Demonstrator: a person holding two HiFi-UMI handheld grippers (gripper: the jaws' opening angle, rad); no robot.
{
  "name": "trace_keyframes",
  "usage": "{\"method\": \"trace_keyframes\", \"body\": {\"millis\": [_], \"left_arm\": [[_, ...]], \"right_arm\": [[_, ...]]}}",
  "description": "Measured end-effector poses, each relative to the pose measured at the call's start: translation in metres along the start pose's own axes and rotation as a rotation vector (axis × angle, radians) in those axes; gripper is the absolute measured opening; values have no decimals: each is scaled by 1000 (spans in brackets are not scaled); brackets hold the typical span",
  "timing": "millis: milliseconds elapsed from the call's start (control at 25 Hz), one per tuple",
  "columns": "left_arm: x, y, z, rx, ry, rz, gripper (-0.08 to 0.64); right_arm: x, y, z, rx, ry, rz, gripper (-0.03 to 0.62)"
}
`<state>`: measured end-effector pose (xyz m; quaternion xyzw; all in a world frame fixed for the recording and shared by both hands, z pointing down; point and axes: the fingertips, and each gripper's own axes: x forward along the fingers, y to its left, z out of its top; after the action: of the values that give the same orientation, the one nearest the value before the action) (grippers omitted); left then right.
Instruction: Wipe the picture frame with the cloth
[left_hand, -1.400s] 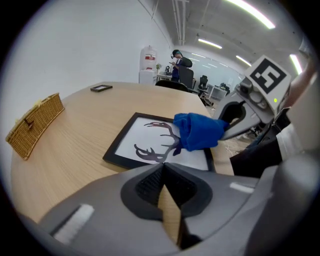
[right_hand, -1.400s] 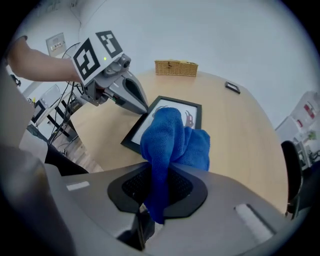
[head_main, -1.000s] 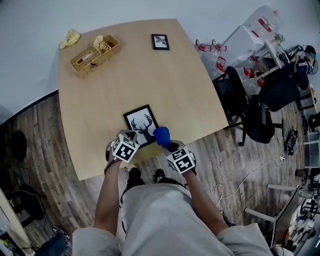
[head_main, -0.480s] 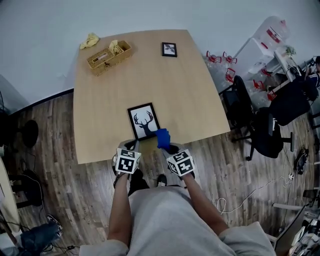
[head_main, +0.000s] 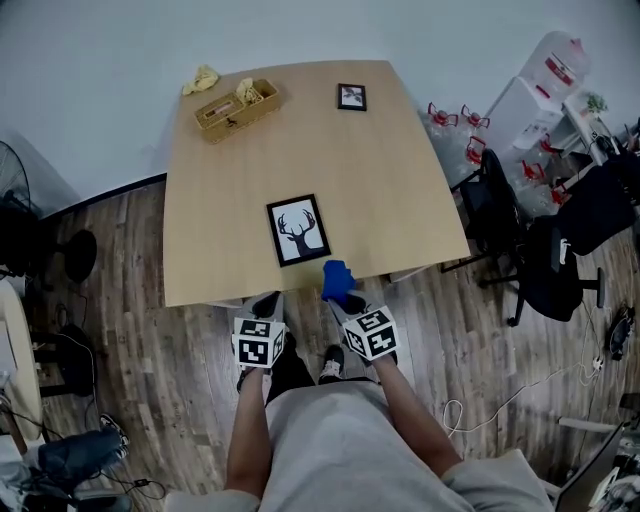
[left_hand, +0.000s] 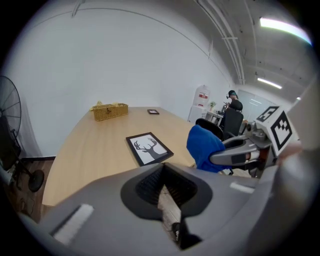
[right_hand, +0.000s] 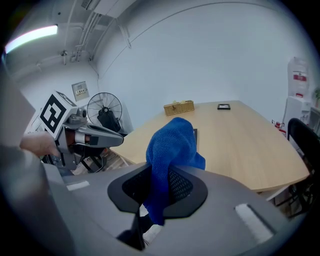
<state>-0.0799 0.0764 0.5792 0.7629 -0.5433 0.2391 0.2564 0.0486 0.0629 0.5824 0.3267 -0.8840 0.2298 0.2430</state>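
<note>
Blue cloth (head_main: 337, 278) clamped in right gripper (head_main: 341, 296) jaws beside surface (head_main: 225, 190) edge; left gripper (head_main: 268, 300) jaws closed, empty; picture frame (head_main: 299, 229) lying flat.

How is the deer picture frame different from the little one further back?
The deer frame looks clearly larger than the small frame. The deer frame lies near the person's edge of the table, the small frame at the far edge. The deer frame's antlered head reads plainly; the small frame's picture is too small to make out. Both are dark-edged rectangles lying flat.
</note>
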Motion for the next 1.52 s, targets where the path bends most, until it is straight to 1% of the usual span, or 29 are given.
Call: {"method": "trace_keyframes", "body": {"millis": [120,280,440,800,1520], "left_arm": [[-15,-3,-4,-18,-42,4,52],[-29,-5,-9,-56,-73,22,52],[-37,-8,-9,-61,-92,28,52],[-38,-16,-9,-41,-89,19,52],[-37,-24,-8,-30,-87,4,52]], "right_arm": [[-8,2,0,1,-33,-4,54],[-23,-6,-3,9,-60,-23,54],[-28,-7,-7,19,-75,-29,54],[-29,10,-4,-21,-81,3,54],[-27,8,-8,-34,-60,2,54]]}}
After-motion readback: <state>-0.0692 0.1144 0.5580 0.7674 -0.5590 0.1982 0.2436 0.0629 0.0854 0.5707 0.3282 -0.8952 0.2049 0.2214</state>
